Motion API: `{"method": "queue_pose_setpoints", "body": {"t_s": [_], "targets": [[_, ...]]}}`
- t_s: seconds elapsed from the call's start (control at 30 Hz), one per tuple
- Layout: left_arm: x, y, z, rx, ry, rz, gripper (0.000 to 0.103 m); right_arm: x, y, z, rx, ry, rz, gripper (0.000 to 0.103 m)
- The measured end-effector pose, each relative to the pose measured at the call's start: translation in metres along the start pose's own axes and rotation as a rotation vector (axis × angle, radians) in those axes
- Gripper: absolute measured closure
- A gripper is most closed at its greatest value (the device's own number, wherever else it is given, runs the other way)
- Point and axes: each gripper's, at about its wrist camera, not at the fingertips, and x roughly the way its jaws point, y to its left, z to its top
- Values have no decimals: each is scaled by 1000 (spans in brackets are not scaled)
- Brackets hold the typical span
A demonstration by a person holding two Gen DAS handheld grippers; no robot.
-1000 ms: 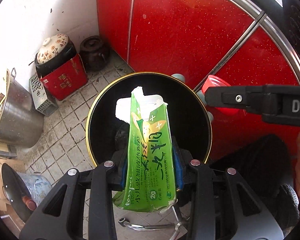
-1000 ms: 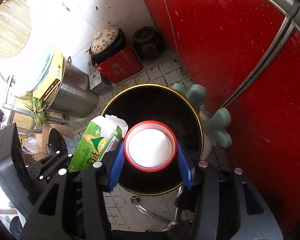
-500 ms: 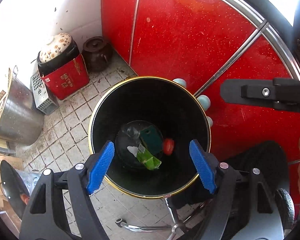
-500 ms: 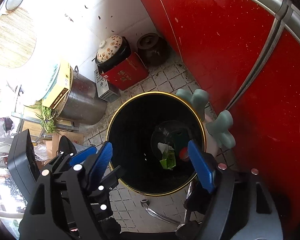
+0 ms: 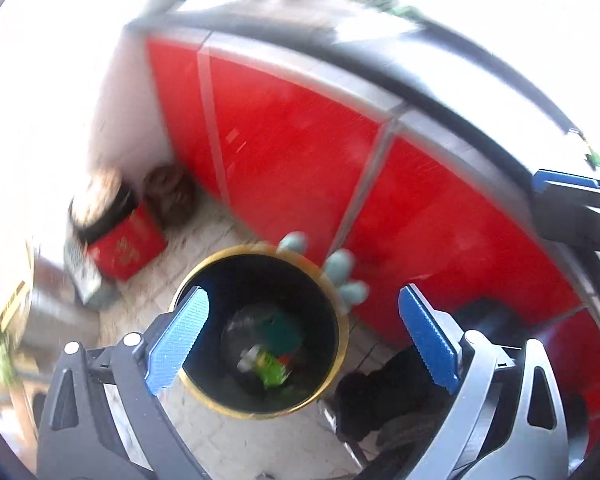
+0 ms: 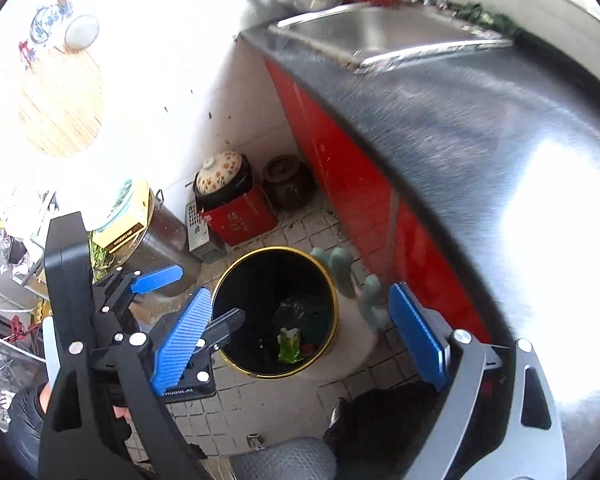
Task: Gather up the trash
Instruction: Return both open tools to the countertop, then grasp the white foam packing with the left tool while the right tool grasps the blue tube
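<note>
Both my grippers, left (image 5: pixel 300 336) and right (image 6: pixel 298 336), had just been opening and hung spread wide with nothing between the pads. Green carton (image 6: pixel 289 345) lay at the bin's (image 6: pixel 236 276) bottom, red-rimmed lid (image 6: pixel 308 348) at its 3 o'clock.

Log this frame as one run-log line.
left gripper: open, empty | right gripper: open, empty | green drink carton: inside black gold-rimmed bin | phase: post-drop

Black-framed grippers with blue ribbed pads

Left gripper (image 5: pixel 300 336) and right gripper (image 6: pixel 300 340) share silver screw heads and grey-silver arms; a dark sleeve (image 6: pixel 24 420) shows at eight o'clock.
</note>
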Motion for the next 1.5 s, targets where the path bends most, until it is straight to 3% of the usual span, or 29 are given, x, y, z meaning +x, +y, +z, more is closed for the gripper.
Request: {"method": "queue_pose_setpoints", "body": {"t_s": [0.13,0.3,0.43,0.6,0.83,1.23,1.5], "targets": [[-32,-67,25,112,-91,-91,7,-93,-51,-28,85,-140,-137,12],[-52,-176,42,242,-102,-281,7,-207,-134,-97,275,-258,-392,12],[-64,-275,37,356,-89,-391,7,-282,-189,-166,440,-296,-590,11],[-71,-372,11,485,-65,-456,7,-336,-231,-244,595,-296,-732,11],[-60,-433,-17,571,-15,-421,7,-344,-258,-309,711,-279,-744,11],[14,-512,2,410,114,-295,7,-337,-266,-326,737,-264,-720,11],[41,-539,32,304,89,-162,7,-334,-300,-329,781,-242,-716,11]]}}
